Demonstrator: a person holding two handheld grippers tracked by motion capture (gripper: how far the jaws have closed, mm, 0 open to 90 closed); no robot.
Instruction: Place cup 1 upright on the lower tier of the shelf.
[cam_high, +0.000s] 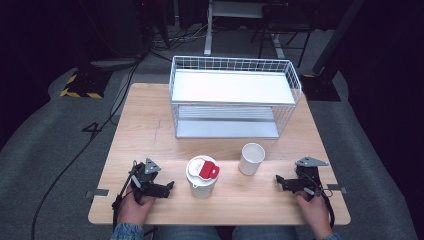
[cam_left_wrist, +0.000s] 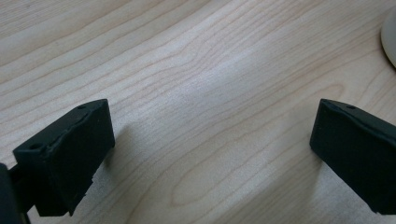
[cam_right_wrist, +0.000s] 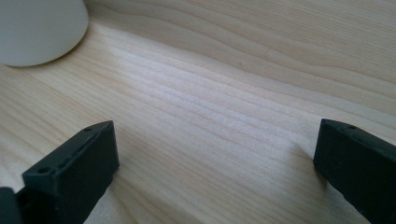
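Left gripper (cam_high: 169, 186) rests on the table (cam_high: 150, 115), jaws wide, nothing between — lidded cup (cam_high: 202, 176) just to its right. Open white cup (cam_high: 251, 158) sits next, apart. Right gripper (cam_high: 278, 179) is also spread empty, the white cup up-left of it.

From my remote station, overhead light falls evenly on the table (cam_high: 150, 125) while the room beyond sinks into darkness. The white rack (cam_high: 235, 87) glares slightly. In both gripper views the wood grain reads sharp at centre, with soft shadows beside the blurred near jaws.
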